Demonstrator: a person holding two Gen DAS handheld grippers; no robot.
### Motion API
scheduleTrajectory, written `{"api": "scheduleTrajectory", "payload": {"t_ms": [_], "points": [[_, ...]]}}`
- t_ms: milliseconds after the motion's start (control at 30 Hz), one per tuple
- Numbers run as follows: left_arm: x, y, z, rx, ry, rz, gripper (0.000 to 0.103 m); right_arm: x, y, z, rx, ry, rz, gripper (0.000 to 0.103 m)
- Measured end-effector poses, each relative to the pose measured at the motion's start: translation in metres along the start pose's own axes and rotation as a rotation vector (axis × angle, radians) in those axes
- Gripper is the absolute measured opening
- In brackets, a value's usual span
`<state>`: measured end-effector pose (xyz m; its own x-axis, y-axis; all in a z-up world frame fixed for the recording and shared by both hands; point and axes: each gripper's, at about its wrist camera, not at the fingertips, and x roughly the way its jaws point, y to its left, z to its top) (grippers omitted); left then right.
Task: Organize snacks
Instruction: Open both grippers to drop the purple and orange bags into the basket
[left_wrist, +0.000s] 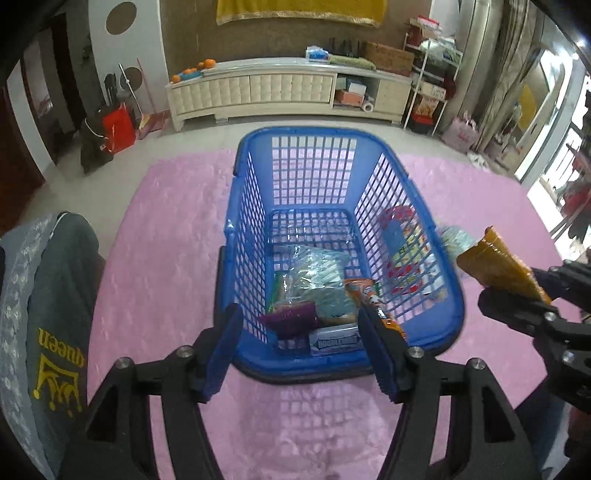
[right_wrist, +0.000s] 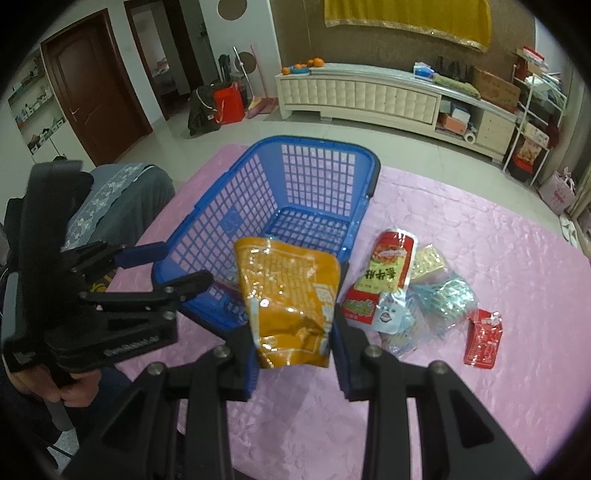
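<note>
A blue plastic basket (left_wrist: 448, 295) stands on the pink tablecloth and also shows in the right wrist view (right_wrist: 207, 225). Inside it lie several snacks: a clear teal pack (left_wrist: 317, 273), a purple pack (left_wrist: 291, 319), an orange stick pack (left_wrist: 373, 295) and a gum box (left_wrist: 334, 341). My left gripper (left_wrist: 299, 350) is open and empty at the basket's near rim. My right gripper (right_wrist: 293, 343) is shut on an orange snack bag (right_wrist: 288, 299), held above the table right of the basket; the bag also shows in the left wrist view (left_wrist: 498, 264).
A pile of snacks lies on the cloth right of the basket: a red and green pack (right_wrist: 384, 273), a white pouch (right_wrist: 388, 314), clear teal packs (right_wrist: 443, 299) and a small red pack (right_wrist: 484, 339). A chair with grey clothing (left_wrist: 48, 295) stands at the left.
</note>
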<state>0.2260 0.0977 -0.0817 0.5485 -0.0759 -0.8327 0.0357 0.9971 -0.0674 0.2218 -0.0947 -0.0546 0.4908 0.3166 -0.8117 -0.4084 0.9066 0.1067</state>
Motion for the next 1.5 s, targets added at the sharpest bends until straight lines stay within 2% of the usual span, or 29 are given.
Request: {"api": "scheduleTrajectory", "payload": {"t_ms": [333, 467, 533, 667, 1067, 1167, 1233, 1267, 1367, 1500], "points": [[-0.056, 0.011, -0.008, 0.022, -0.085, 0.016, 0.066, -0.009, 0.026, 0.006, -0.036, -0.004, 0.001, 0.038], [-0.063, 0.018, -0.01, 0.041, -0.105, 0.057, 0.066, 0.0, 0.037, 0.016, -0.054, 0.002, -0.005, 0.038], [-0.064, 0.026, -0.011, 0.029, -0.126, 0.085, 0.066, 0.008, 0.044, 0.02, -0.068, 0.017, -0.009, 0.038], [-0.055, 0.047, -0.007, -0.031, -0.1, 0.048, 0.066, 0.024, 0.052, 0.027, -0.088, 0.039, -0.013, 0.038], [-0.011, 0.079, -0.001, -0.096, -0.018, -0.015, 0.066, 0.079, 0.065, 0.034, -0.108, 0.13, -0.021, 0.038], [-0.007, 0.087, -0.001, -0.14, -0.007, -0.031, 0.066, 0.088, 0.062, 0.033, -0.08, 0.161, 0.008, 0.05], [-0.007, 0.09, -0.003, -0.16, -0.006, -0.019, 0.066, 0.092, 0.059, 0.032, -0.056, 0.172, 0.012, 0.068], [-0.009, 0.09, -0.003, -0.161, -0.004, -0.004, 0.066, 0.092, 0.058, 0.032, -0.047, 0.176, 0.005, 0.071], [-0.02, 0.084, -0.006, -0.137, -0.01, 0.03, 0.066, 0.086, 0.053, 0.029, -0.009, 0.185, 0.037, 0.073], [-0.038, 0.078, -0.008, -0.13, -0.028, 0.04, 0.066, 0.063, 0.048, 0.028, 0.019, 0.158, 0.058, 0.073]]}}
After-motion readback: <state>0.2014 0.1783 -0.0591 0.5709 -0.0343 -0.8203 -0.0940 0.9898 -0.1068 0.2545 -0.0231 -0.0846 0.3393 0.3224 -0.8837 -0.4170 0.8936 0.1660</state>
